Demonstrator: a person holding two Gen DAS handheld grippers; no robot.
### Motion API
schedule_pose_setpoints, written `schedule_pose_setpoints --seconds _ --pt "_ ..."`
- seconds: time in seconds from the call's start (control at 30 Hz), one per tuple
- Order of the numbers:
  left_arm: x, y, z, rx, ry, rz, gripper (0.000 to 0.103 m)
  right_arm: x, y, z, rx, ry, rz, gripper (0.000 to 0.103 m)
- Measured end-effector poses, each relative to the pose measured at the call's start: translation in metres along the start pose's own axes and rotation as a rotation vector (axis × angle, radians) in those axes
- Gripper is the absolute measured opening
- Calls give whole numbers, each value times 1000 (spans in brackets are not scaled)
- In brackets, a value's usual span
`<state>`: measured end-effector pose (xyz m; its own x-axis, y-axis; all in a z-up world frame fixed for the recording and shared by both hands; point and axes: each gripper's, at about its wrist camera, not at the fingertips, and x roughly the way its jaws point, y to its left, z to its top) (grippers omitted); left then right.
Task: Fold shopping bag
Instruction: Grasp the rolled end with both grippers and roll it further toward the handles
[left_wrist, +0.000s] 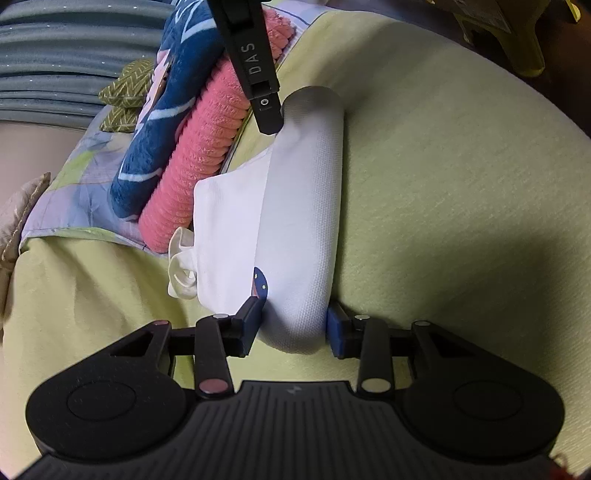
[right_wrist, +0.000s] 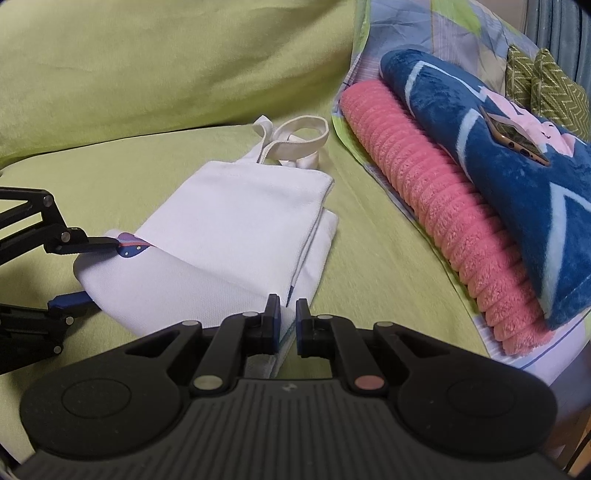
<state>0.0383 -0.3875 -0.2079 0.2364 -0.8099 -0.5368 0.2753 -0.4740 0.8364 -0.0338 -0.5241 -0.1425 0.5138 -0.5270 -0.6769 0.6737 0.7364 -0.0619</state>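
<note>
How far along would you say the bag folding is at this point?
Roughly midway. Done: the bag lies doubled over on the sheet. In hand: the left gripper straddles the rolled fold, the right gripper pinches a corner. Left: another fold, and the handles stick out loose.

Bag (right_wrist: 236, 221) on sofa (right_wrist: 147, 74) (blankets (right_wrist: 461, 229) stacked beside)

Home: green sofa (right_wrist: 147, 74), folded blankets (right_wrist: 480, 206).

Bare green sofa seat (right_wrist: 376, 236) lies open beside the bag (right_wrist: 236, 221); stacked blankets (right_wrist: 443, 206) block the far side.
</note>
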Motion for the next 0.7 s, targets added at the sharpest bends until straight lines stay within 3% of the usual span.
schedule_pose_setpoints --seconds 0.07,0.23,0.3,0.37,0.53,0.7 --pt "-1 2 -1 -12 -2 -11 42 0 0 0 0 0 2 6" --pt "-1 12 -2 -46 -4 -59 42 -8 7 -23 -244 -84 -3 9" --pt "-1 16 -2 -62 -4 -77 42 -11 10 -33 -348 -120 -5 16" --pt "-1 18 -3 -69 -6 -87 42 -14 13 -43 -452 -156 -8 41" --pt "0 22 -4 -84 -9 -112 42 -22 20 -67 -712 -246 -14 69" --pt "0 27 -5 -100 -13 -137 42 -29 27 -92 -972 -336 -20 70"
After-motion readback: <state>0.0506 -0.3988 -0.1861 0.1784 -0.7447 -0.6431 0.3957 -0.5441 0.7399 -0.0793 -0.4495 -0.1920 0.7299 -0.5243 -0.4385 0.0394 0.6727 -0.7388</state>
